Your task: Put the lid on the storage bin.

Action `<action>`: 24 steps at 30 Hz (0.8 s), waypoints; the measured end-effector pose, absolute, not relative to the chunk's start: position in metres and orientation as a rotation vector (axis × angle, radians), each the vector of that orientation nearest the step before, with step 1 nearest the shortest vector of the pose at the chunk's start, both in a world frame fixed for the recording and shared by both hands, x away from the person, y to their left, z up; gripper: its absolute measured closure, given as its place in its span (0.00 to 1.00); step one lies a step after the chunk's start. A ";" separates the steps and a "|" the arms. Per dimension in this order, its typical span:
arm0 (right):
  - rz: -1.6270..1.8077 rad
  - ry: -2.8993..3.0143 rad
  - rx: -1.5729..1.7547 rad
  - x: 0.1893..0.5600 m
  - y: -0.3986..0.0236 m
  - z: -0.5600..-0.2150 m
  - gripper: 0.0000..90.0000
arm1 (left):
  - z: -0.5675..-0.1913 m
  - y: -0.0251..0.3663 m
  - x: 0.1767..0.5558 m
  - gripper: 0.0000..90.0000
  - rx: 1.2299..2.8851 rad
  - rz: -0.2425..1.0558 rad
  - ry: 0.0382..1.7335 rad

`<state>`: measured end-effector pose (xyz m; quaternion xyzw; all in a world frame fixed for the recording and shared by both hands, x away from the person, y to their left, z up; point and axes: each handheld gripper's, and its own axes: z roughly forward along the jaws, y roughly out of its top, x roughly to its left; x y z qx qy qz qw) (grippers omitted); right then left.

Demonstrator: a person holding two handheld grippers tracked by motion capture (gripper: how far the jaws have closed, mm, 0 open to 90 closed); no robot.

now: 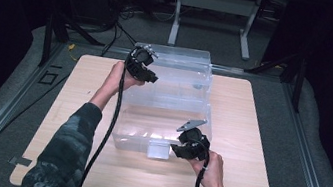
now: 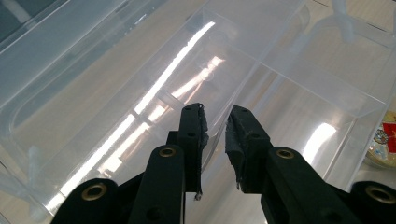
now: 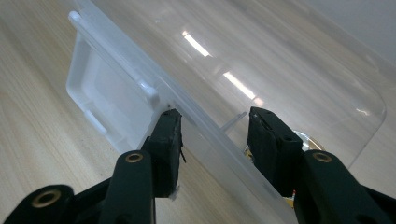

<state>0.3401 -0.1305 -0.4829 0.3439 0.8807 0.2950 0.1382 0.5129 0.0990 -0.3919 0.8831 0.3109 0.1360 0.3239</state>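
Your right gripper point(image 1: 185, 150) sits at the near edge of the clear plastic box point(image 1: 168, 104), jaws parted on either side of its rim beside the white latch point(image 3: 109, 100), not clamped. On the far left corner, your left gripper point(image 1: 149, 76) has its jaws slightly apart around the box's thin wall. Box rests mid-desk point(image 1: 248, 137).

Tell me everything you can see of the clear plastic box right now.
The clear plastic box is a see-through bin with thin walls, standing on the wooden table. A white latch hangs at its near end. The left gripper has its jaws astride the far-left wall edge; the right gripper straddles the near rim beside the latch. A small round object shows through the wall, too unclear to identify.
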 end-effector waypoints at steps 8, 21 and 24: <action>0.848 2.528 1.011 0.339 -0.129 -0.483 0.60 | -0.390 0.095 0.509 0.85 2.327 0.381 0.799; 0.853 2.503 1.005 0.340 -0.122 -0.485 0.60 | -0.382 0.092 0.496 0.85 2.301 0.396 0.754; 0.856 2.496 1.014 0.341 -0.122 -0.485 0.60 | -0.381 0.093 0.493 0.86 2.292 0.398 0.745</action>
